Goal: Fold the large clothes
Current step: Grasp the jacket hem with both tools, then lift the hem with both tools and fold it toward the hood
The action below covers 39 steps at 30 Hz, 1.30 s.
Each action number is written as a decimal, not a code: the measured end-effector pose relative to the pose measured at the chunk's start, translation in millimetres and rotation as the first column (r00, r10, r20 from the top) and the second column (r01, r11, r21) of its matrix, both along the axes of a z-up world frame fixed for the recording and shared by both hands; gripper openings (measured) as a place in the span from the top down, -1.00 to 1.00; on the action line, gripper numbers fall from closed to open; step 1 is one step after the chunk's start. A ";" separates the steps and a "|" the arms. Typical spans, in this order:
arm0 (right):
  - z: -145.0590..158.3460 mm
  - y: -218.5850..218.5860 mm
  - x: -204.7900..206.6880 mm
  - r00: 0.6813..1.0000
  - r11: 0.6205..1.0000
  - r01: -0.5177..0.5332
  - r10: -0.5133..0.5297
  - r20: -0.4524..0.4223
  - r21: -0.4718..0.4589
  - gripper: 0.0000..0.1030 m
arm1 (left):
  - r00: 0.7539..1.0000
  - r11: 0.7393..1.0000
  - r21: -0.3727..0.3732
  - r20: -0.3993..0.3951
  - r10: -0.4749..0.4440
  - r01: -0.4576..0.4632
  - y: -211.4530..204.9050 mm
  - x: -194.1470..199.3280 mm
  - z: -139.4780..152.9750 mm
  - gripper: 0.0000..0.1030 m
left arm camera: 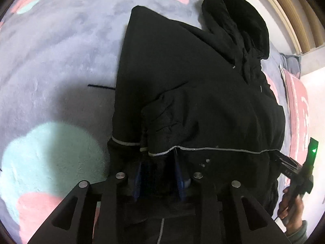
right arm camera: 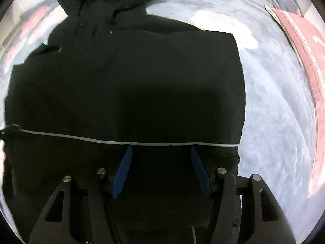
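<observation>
A black hooded jacket [left arm camera: 193, 85] lies on a plush blanket, hood [left arm camera: 237, 20] at the far end, sleeves folded in. A thin grey piping line [left arm camera: 213, 149] marks its raised near fold. My left gripper [left arm camera: 159, 162] has its blue pads [left arm camera: 138, 174] around that fold's left part, black fabric between them. In the right wrist view the same jacket [right arm camera: 132, 77] fills the frame. My right gripper [right arm camera: 160, 152] stands with its blue pads [right arm camera: 124, 168] wide apart under the piping edge [right arm camera: 121, 142], dark fabric between them.
The lilac blanket [left arm camera: 61, 50] has pink and mint patches. A pink pillow [right arm camera: 304, 50] lies at the right. The other gripper and the hand holding it [left arm camera: 292, 185] show at the right edge of the left wrist view. A wooden bed frame [left arm camera: 288, 10] is at the far right.
</observation>
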State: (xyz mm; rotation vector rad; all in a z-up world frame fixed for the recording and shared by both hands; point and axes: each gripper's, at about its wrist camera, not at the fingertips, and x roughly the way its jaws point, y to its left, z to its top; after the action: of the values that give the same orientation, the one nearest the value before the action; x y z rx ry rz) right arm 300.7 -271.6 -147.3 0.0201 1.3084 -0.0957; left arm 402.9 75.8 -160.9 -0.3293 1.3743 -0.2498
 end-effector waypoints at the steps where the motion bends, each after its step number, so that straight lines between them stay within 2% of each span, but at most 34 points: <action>1: -0.2 -0.6 1.4 1.000 1.000 0.000 0.000 -0.004 0.004 -0.25 | 1.000 1.000 0.007 -0.001 -0.007 0.007 -0.7 0.1 2.3 0.42; 5: 6.0 -7.2 3.9 1.000 0.999 -0.004 0.005 -0.021 0.039 -0.25 | 0.997 0.998 0.040 0.059 -0.042 0.040 -1.7 -1.7 28.2 0.34; 6: 9.7 -9.2 3.4 1.000 0.999 0.000 0.001 -0.022 0.049 -0.25 | 0.997 0.998 0.048 0.071 -0.043 0.040 0.3 -3.4 36.9 0.27; 7: 13.3 -10.8 2.7 1.000 0.998 0.003 -0.002 -0.021 0.058 -0.25 | 0.996 0.997 0.074 0.086 -0.033 0.027 4.1 -5.8 46.3 0.19; 9: 26.4 -17.2 0.4 1.000 0.995 0.014 -0.014 0.001 0.096 -0.25 | 0.993 0.992 0.127 0.117 -0.011 -0.004 14.3 -9.5 64.1 0.15; 12: 46.0 -28.5 0.1 0.998 0.991 0.029 -0.036 0.055 0.127 -0.25 | 0.987 0.996 0.085 0.159 0.019 -0.033 24.5 -10.6 84.4 0.14; 15: 51.6 -37.9 14.0 0.996 0.997 0.039 -0.045 0.080 0.072 -0.25 | 0.982 1.000 0.025 0.189 -0.005 0.001 12.8 -7.5 94.4 0.07; 19: 25.7 -48.6 26.9 0.996 0.996 0.078 -0.080 0.040 0.038 -0.25 | 0.982 0.994 0.039 0.154 -0.107 0.102 -32.7 6.1 70.4 0.05; 23: 1.7 -46.2 31.8 0.997 0.997 0.072 -0.073 0.025 0.008 -0.28 | 0.985 0.983 0.101 0.056 -0.162 0.156 -55.9 12.5 14.5 0.05; 27: -3.2 -52.4 31.4 0.997 0.997 0.070 -0.071 0.030 0.032 -0.34 | 0.986 0.987 0.055 0.058 -0.156 0.153 -51.8 18.9 14.9 0.05; 29: -3.1 -55.4 32.2 0.998 0.997 0.063 -0.064 0.026 0.048 -0.35 | 0.983 0.985 0.047 0.066 -0.171 0.168 -50.0 20.4 26.2 0.05; 33: 15.9 -59.3 37.5 0.999 0.998 0.027 -0.029 0.033 0.059 -0.37 | 0.964 0.977 0.050 0.156 -0.215 0.209 -50.0 27.2 69.3 0.05; 36: 48.0 -58.3 46.7 0.994 0.998 -0.001 -0.006 0.111 0.070 -0.37 | 0.941 0.976 0.040 0.262 -0.217 0.214 -50.9 48.4 107.8 0.04; 39: 71.6 -57.6 71.1 0.984 0.996 -0.021 0.006 0.177 0.083 -0.37 | 0.922 0.976 0.043 0.324 -0.214 0.211 -59.9 83.1 126.8 0.03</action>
State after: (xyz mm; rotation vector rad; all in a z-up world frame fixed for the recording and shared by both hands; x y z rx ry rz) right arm 371.9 -329.2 -75.7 0.0900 1.1342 -0.0266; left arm 486.0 16.0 -34.1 -0.1224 1.0801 -0.4592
